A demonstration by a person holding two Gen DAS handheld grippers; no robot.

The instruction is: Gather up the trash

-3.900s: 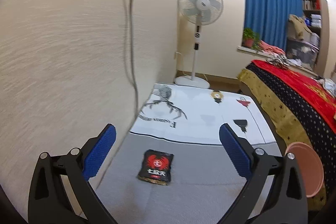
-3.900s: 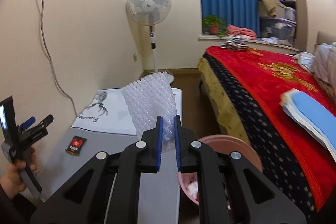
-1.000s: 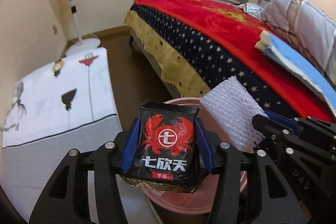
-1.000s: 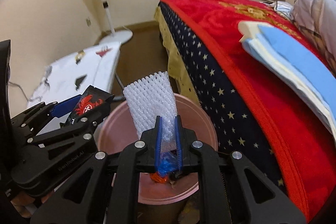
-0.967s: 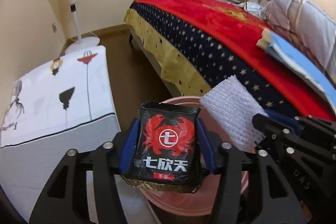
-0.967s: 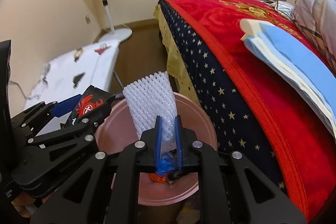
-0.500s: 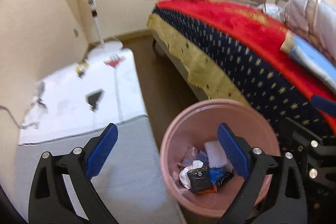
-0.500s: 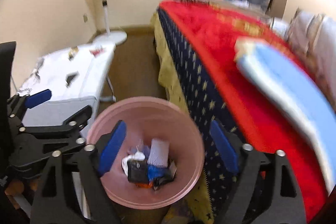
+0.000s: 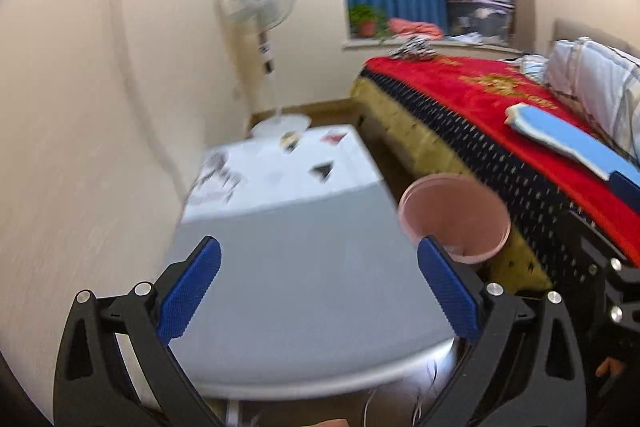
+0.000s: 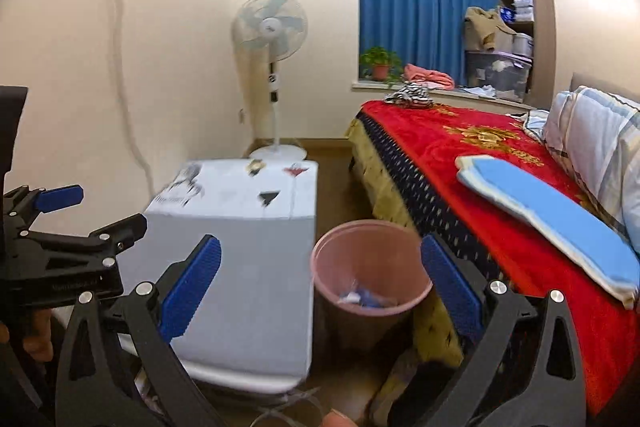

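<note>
Free room and obstacles: the grey-and-white covered table [image 10: 256, 227] offers a bare, open top along the cream wall [image 10: 72, 75]; the round pink plastic waste bin [image 10: 370, 267] fills the narrow gap between table edge and the bed with the red star-bordered blanket [image 10: 480, 187]; beyond the table, a white pedestal fan [image 10: 272, 27] blocks the far corner

Each camera rides on a handheld gripper, looking forward and slightly down along its own two blue-padded fingers. Both face the far window wall, sharing the grey table [image 9: 304, 267], pink bin [image 10: 370, 267], fan [image 10: 272, 27] and bed [image 10: 500, 187].
</note>
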